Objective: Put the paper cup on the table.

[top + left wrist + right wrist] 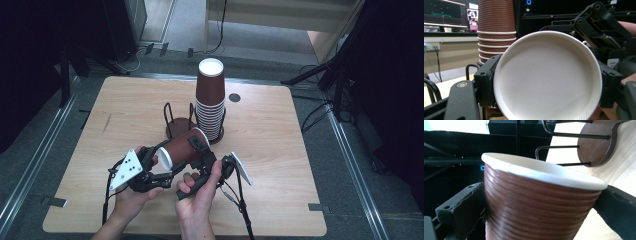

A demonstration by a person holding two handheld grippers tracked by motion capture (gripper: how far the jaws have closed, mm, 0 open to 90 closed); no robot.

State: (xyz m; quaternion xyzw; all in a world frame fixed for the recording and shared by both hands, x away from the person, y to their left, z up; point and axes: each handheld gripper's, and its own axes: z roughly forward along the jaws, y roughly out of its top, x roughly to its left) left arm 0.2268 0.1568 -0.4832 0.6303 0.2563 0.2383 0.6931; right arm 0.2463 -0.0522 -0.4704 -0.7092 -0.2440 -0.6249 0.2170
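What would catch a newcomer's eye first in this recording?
A brown ribbed paper cup held on its side above the table's near middle, clamped by the left gripper and right gripper. Behind it, a tall upside-down stack of brown cups stands beside a black wire holder.

cup: brown, ribbed, white-rimmed cup (539,210) at centre, tilted, rim sloping down toward 3 o'clock
right tool: right tool (536,205) has one black jaw at 8 o'clock and one at 4 o'clock, both pressed against the cup's wall
rack: round wooden base with black wire loops, rack (596,142) at 1 o'clock
table: pale wood table (621,175) at 3 o'clock
background: dark at 10 o'clock
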